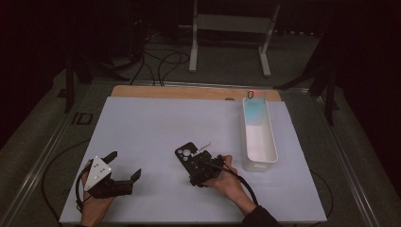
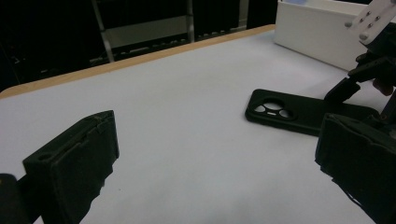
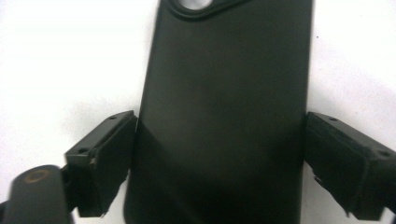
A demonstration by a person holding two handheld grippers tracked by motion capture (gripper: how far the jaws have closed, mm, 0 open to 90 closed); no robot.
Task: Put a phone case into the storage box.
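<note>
while the phone case (image 1: 185, 153) lies flat, the white bin (image 1: 259, 142) holds a blue item (image 1: 254, 111).

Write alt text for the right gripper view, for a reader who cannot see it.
A black phone case lies back-up on a white table, running up the middle of the frame between the right gripper's two black jaws. The jaws flank its long edges at or very near contact. Part of the camera cutout shows at the top edge.

- left gripper (image 1: 124, 166) sits low near the table's front-left, jaws spread wide with nothing between them, pointing right-ish
- right gripper (image 1: 195, 163) is tipped down at the table, jaws wide, one along each long edge of the case (image 3: 224, 116)
- right hand (image 1: 228, 182) behind it, sleeve at the bottom edge
</note>
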